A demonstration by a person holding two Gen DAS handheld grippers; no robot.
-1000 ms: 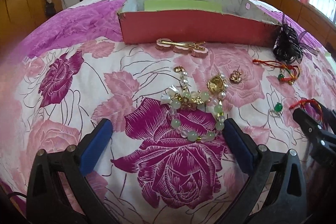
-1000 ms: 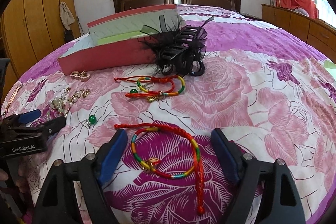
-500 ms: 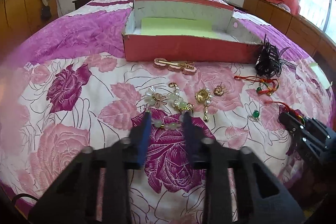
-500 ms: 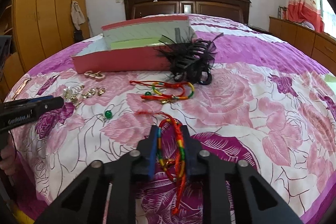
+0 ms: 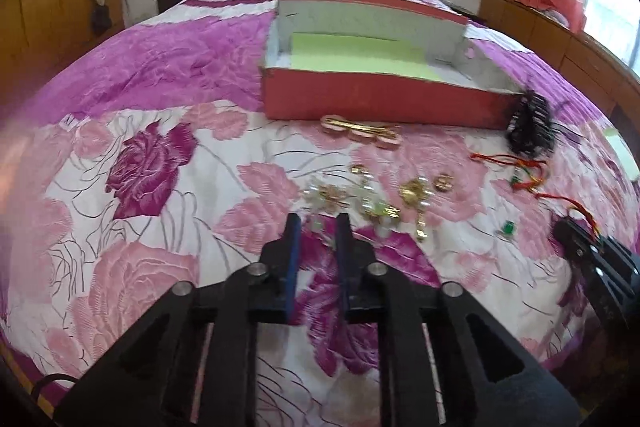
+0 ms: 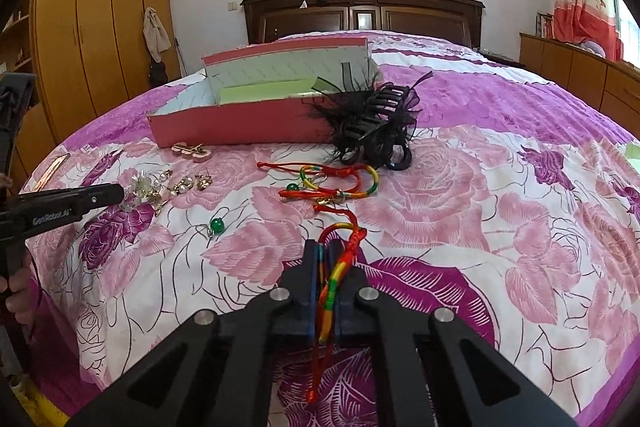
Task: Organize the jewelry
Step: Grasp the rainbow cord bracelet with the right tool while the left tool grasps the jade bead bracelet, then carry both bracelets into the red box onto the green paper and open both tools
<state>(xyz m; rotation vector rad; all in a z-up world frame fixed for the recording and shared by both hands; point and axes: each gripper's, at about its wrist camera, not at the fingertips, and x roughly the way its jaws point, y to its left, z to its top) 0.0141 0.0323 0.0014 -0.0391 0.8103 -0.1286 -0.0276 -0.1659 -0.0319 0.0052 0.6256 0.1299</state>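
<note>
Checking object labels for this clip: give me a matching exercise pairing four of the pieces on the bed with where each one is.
1. rainbow cord bracelet
2. black feather hair claw
3. gold hair clip
4. green bead

A. lying before the red box front wall
B. pinched in the right tool
C. alone on open bedspread
D. at the box's right-hand end

Pairs: 1-B, 2-D, 3-A, 4-C
</note>
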